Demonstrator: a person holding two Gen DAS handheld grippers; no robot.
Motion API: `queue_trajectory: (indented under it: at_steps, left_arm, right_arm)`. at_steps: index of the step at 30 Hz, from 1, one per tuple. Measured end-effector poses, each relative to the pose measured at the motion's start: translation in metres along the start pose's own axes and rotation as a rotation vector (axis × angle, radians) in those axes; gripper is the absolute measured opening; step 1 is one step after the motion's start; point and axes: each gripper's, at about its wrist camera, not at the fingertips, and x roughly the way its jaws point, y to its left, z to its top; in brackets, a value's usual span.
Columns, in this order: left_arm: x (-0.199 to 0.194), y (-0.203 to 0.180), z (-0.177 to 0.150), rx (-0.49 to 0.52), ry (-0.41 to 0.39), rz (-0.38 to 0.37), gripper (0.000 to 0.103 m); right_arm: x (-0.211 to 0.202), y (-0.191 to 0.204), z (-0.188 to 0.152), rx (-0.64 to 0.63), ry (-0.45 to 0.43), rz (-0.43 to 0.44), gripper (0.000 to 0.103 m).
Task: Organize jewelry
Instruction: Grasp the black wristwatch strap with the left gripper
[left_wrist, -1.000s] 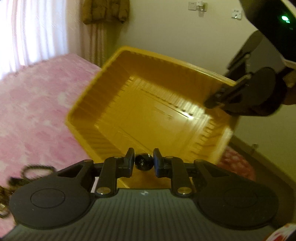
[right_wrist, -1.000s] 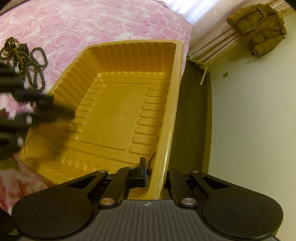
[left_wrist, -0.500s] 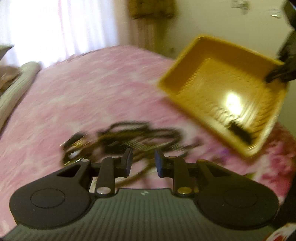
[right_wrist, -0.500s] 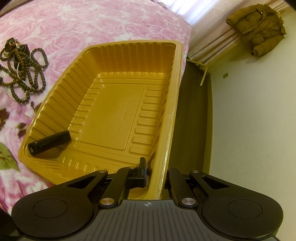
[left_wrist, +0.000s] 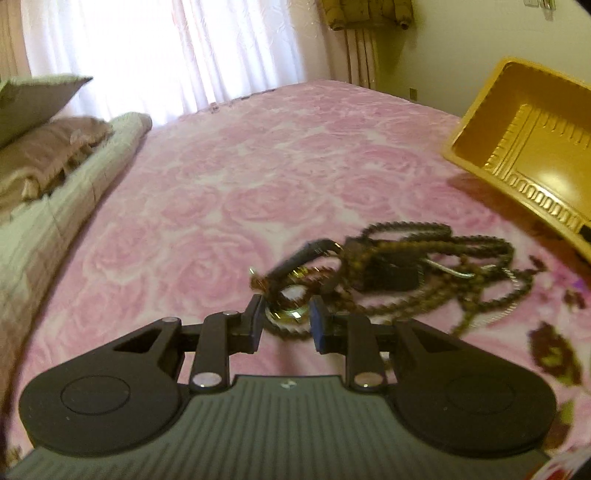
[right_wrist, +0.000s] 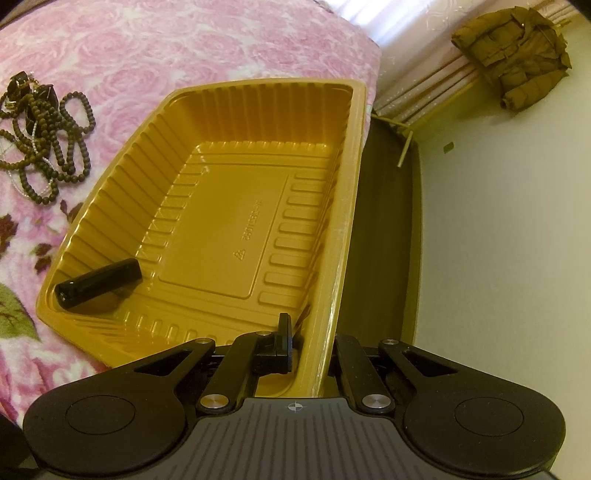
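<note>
A yellow ribbed plastic tray (right_wrist: 110, 177) rests tilted at the edge of the pink rose bedspread. My right gripper (right_wrist: 312, 343) is shut on its near wall, one finger inside and one outside. A black cylindrical piece (right_wrist: 98, 288) lies in the tray's near left corner. A tangle of dark bead necklaces (left_wrist: 424, 266) lies on the bedspread left of the tray (left_wrist: 480, 122), and shows in the right wrist view as the bead pile (right_wrist: 48, 136). My left gripper (left_wrist: 286, 317) hovers at the pile's near end, open, with a small gold round piece (left_wrist: 288, 314) seen past its fingertips.
Pillows and a folded quilt (left_wrist: 55, 177) line the left side of the bed, with bright curtains (left_wrist: 166, 55) behind. The bed edge drops to a dark floor strip (right_wrist: 384, 221) right of the tray. A brown jacket (right_wrist: 517, 55) hangs near the wall.
My left gripper released the black piece into the tray and swung left and down to the bead pile. The right gripper and the tray stayed still.
</note>
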Motion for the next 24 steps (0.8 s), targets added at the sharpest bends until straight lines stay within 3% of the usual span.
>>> queue_trajectory:
  at_steps: [4,10,12,18,24]
  left_arm:
    - [0.016,-0.002,0.008,0.069,-0.003,0.020,0.024]
    - [0.031,-0.007,0.010,0.147,-0.017,-0.009,0.024]
    - [0.034,-0.005,0.011,0.142,-0.005,-0.018,0.016]
    - [0.022,0.006,0.011,0.091,0.001,-0.035,0.005]
    - [-0.008,0.014,0.015,0.065,-0.021,-0.058,0.005]
  right_arm:
    - [0.000,0.000,0.000,0.001,-0.001,0.000,0.004]
    - [0.003,-0.003,-0.001,0.003,0.002,0.004,0.004]
    - [0.003,-0.003,-0.001,0.003,0.002,0.004,0.004]
    - [0.005,-0.006,-0.003,0.005,0.002,0.005,0.005]
    - [0.006,-0.006,-0.004,0.003,-0.002,0.002,0.005]
